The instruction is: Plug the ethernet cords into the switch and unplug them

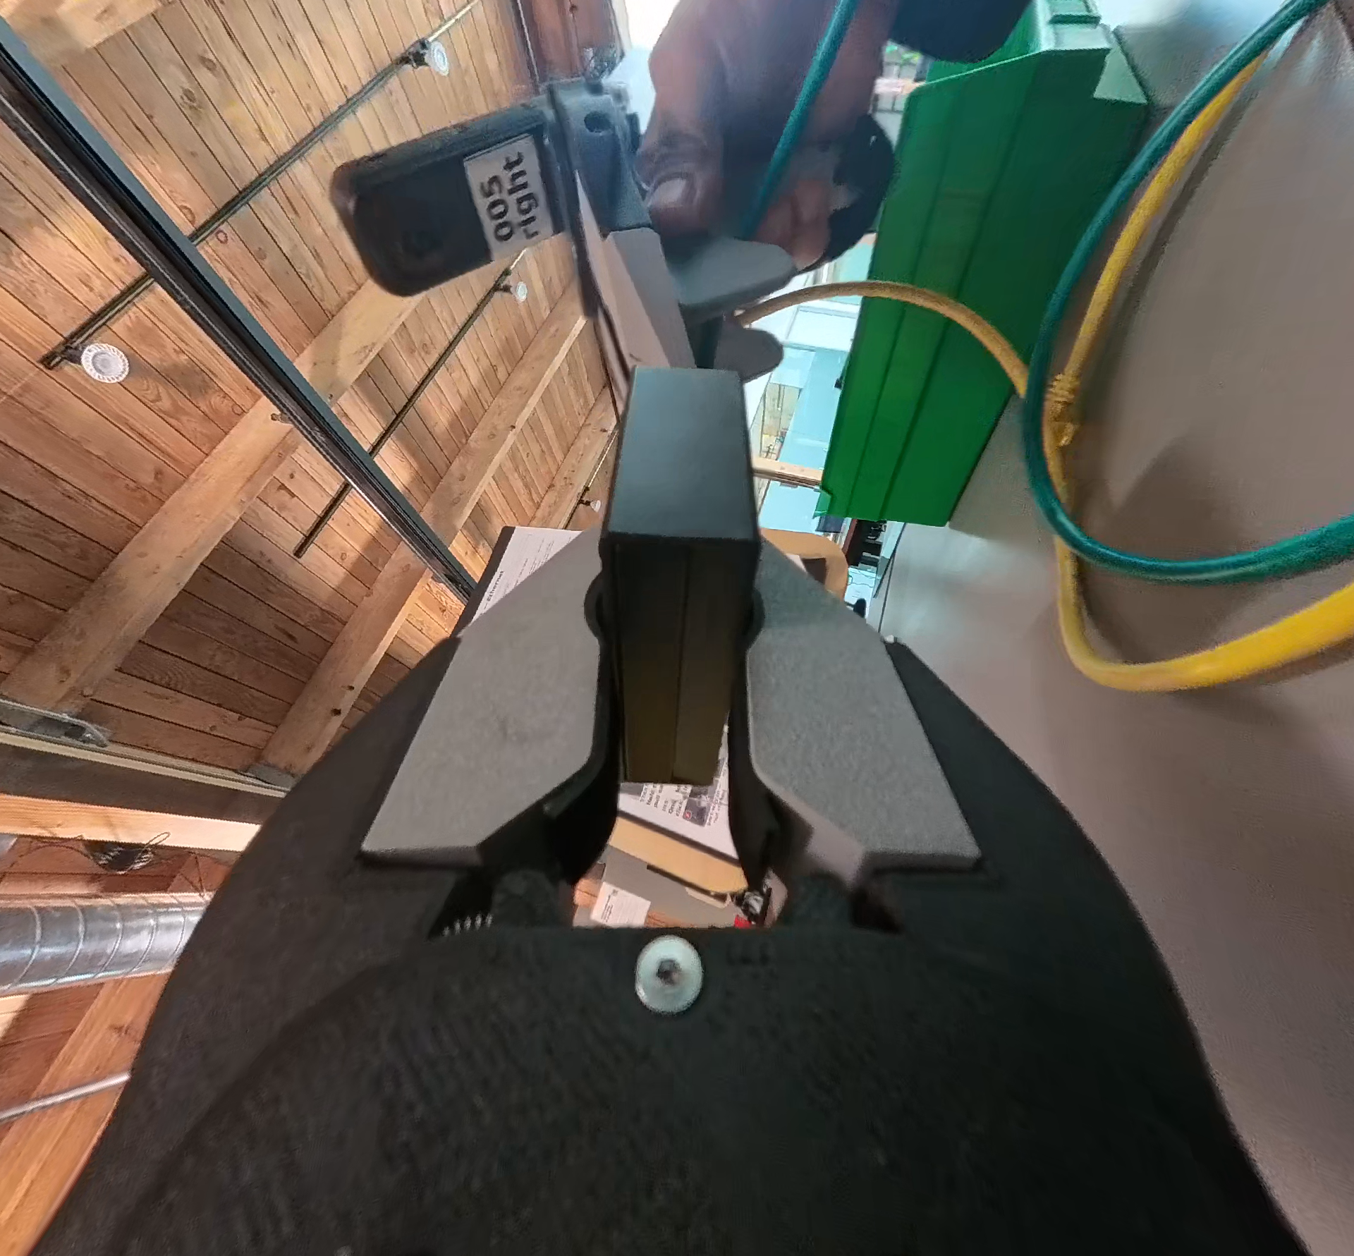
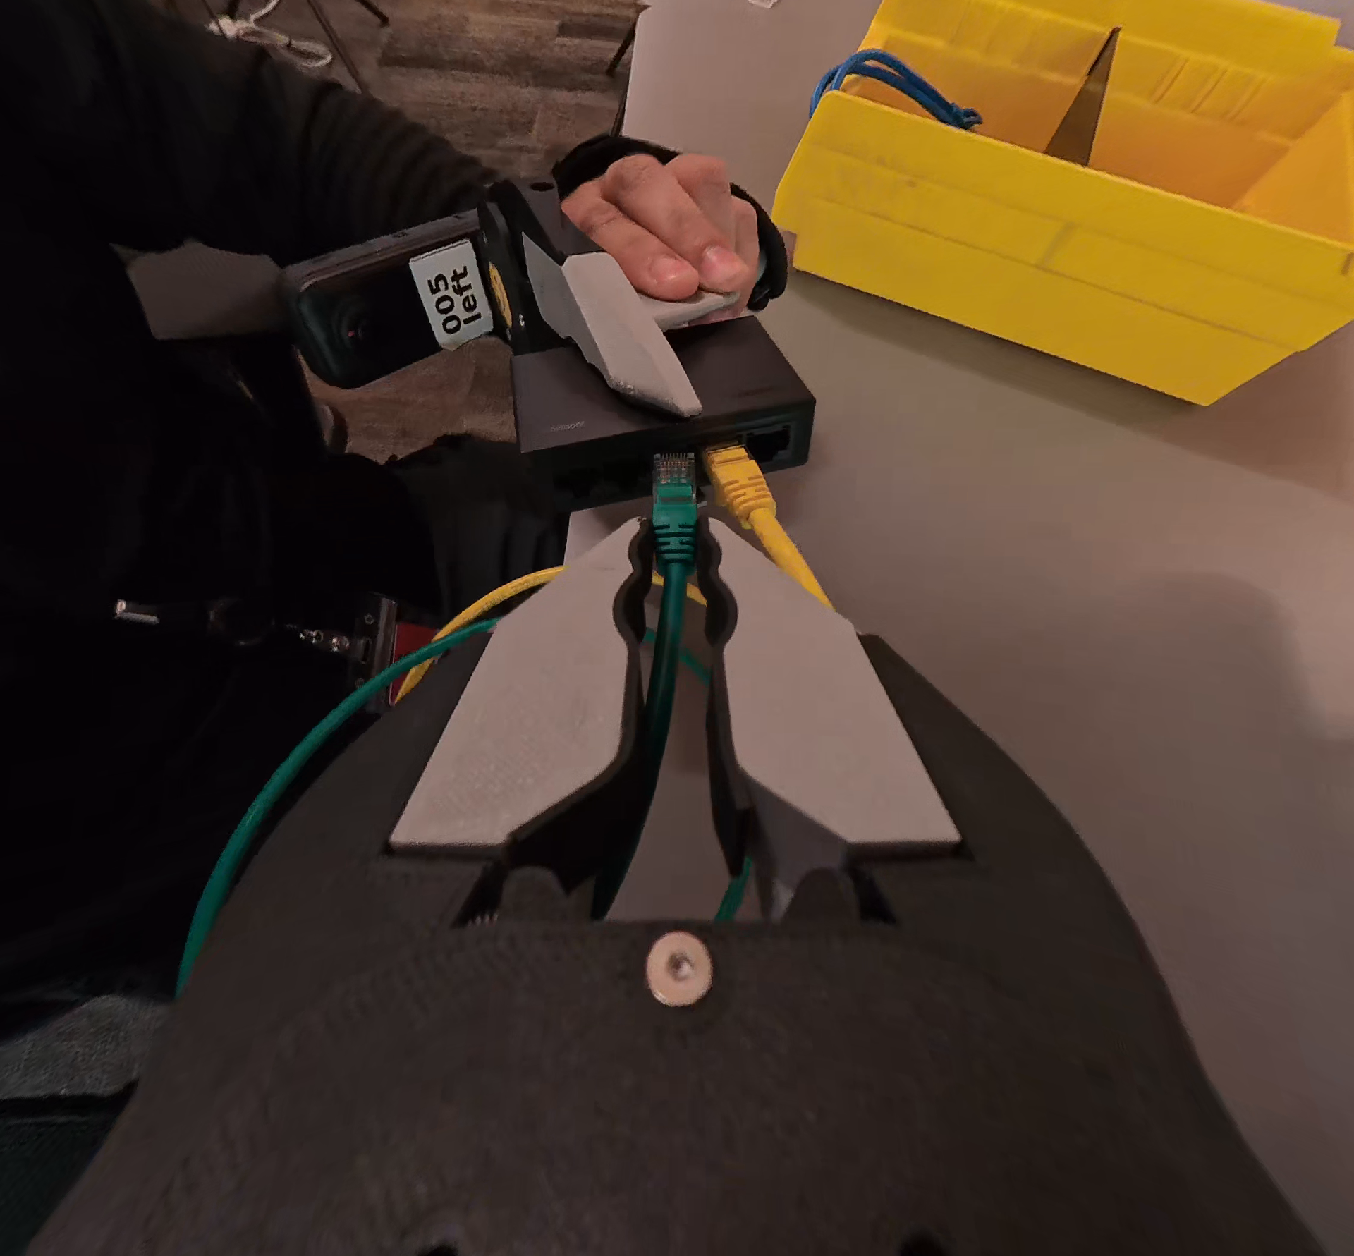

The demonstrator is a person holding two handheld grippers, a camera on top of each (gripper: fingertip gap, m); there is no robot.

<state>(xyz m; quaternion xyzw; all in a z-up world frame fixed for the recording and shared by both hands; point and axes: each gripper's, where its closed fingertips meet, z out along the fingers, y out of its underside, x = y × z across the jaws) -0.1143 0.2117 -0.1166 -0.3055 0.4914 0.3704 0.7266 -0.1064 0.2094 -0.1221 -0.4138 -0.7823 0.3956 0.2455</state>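
- The switch (image 2: 663, 407) sits at the centre of the right wrist view, a flat black box with its port row facing you, at the table (image 2: 1026, 635) edge. In the left wrist view it stands edge-on at mid-frame (image 1: 681, 561).
- The yellow cord (image 2: 740, 484) is seated in a port, just right of the green plug (image 2: 672, 495). The green plug's clear tip is right at the port face, apparently not in; a judgement only.
- Your right gripper (image 2: 672, 547) is closed onto the green cord just behind the plug boot, fingers (image 2: 542, 693) nearly together, and the cable runs back between them.
- Your left gripper (image 1: 678, 605) clamps the switch across its thin sides, fingers (image 1: 513, 730) parted only by the body's thickness. Your hand (image 2: 674, 232) shows behind it in the right view.
- For this step, keep the green plug square to its port and level with the row, clear of the yellow plug beside it, and move straight along the port axis.
- Brace the switch firmly with the left so it does not slide or twist.
- The yellow bin (image 2: 1062, 217) lies at upper right, well apart; a green bin (image 1: 974, 283) shows at upper right of the left view.
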